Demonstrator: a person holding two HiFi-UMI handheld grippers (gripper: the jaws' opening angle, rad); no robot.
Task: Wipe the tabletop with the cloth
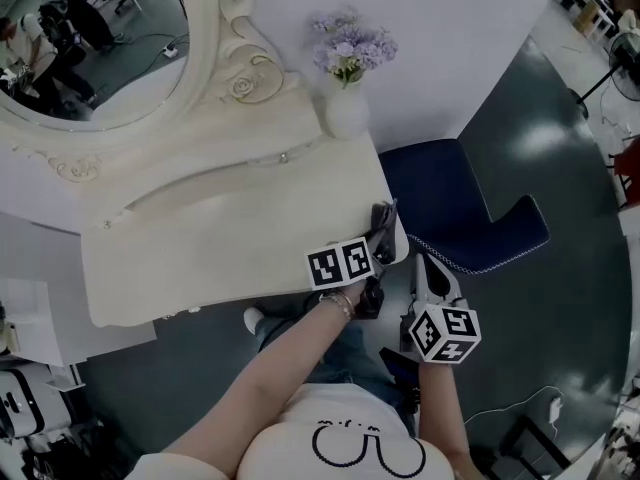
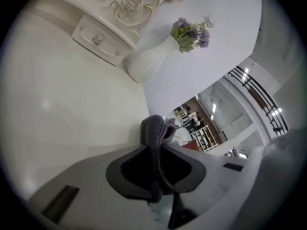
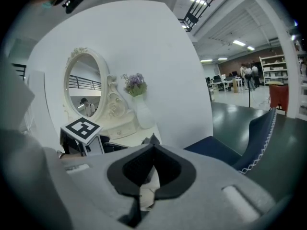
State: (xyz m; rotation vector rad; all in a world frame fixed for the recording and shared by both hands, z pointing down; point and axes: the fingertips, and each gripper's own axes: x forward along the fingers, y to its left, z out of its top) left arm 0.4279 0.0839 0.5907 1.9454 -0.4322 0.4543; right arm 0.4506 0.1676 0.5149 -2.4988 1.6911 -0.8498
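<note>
A dark grey cloth (image 2: 154, 129) is pinched between the jaws of my left gripper (image 2: 158, 139) and sticks up past their tips. In the head view my left gripper (image 1: 385, 223) is at the front right corner of the cream tabletop (image 1: 230, 238), pointing across it and slanted down. The left gripper view shows the bare cream tabletop (image 2: 62, 104) spread out close below the cloth. My right gripper (image 1: 428, 268) hangs off the table's right edge, just behind the left one, and its jaws (image 3: 153, 143) meet at the tips with nothing between them.
A white vase (image 1: 347, 113) of purple flowers stands at the table's back right corner, beside an ornate oval mirror (image 1: 90, 38). A small drawer with a knob (image 2: 97, 40) sits under the mirror. A dark blue chair (image 1: 450, 208) is right of the table.
</note>
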